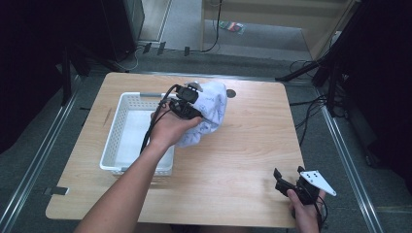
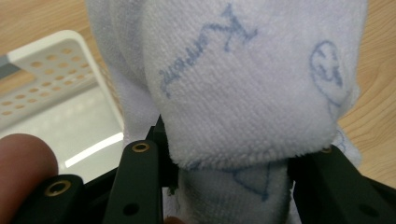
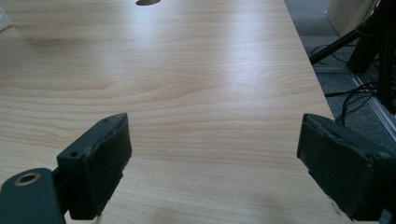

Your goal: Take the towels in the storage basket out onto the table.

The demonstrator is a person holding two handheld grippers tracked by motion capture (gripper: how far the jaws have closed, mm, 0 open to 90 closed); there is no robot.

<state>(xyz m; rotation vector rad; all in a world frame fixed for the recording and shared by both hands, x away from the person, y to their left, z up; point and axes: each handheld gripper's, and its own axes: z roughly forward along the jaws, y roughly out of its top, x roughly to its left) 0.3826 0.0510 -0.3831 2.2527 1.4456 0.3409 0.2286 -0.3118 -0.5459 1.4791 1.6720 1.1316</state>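
Towel [image 1: 211,109] hung bunched above desk [image 1: 243,150], just right of basket [image 1: 127,127], lower end touching desk. Left tool [image 1: 187,103] clamped on towel fold; cloth wedged between jaws in left gripper view. Right tool [image 1: 291,178] rested near desk's right front corner, jaws wide apart, nothing between. Likely step: towel into basket. Best lift clear of rim, keep grip firm, lower before letting go.

Bench [image 1: 243,160] surface bare across its right half, giving open passage ahead of the right hand-held gripper [image 1: 290,180]. White basket [image 1: 112,141] and bunched towel [image 1: 211,109] obstruct the left and centre rear.
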